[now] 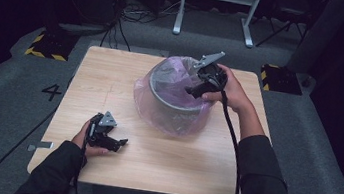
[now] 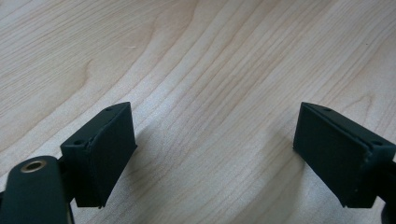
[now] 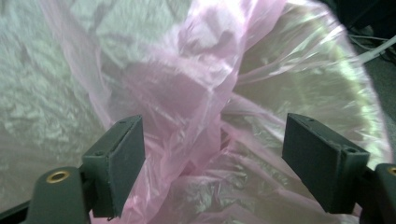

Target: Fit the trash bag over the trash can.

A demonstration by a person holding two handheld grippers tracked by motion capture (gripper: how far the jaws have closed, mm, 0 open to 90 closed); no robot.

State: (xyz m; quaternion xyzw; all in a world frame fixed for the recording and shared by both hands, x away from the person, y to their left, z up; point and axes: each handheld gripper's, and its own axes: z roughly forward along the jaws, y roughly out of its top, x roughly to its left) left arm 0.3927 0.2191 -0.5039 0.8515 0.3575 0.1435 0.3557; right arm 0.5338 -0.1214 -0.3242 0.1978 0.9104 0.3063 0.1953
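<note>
Right gripper point(image 3: 212, 158) jaws apart (film between), pink bag point(image 3: 187, 93) rim.

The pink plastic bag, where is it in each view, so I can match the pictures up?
High view: the pink plastic bag lines and drapes over the grey bin, right of centre on the wooden table.
Left gripper view: bare table wood here; no bag.
Right gripper view: bunched folds between the open jaws of the right hand-held gripper.
Shared landmark: the wooden table.
</note>
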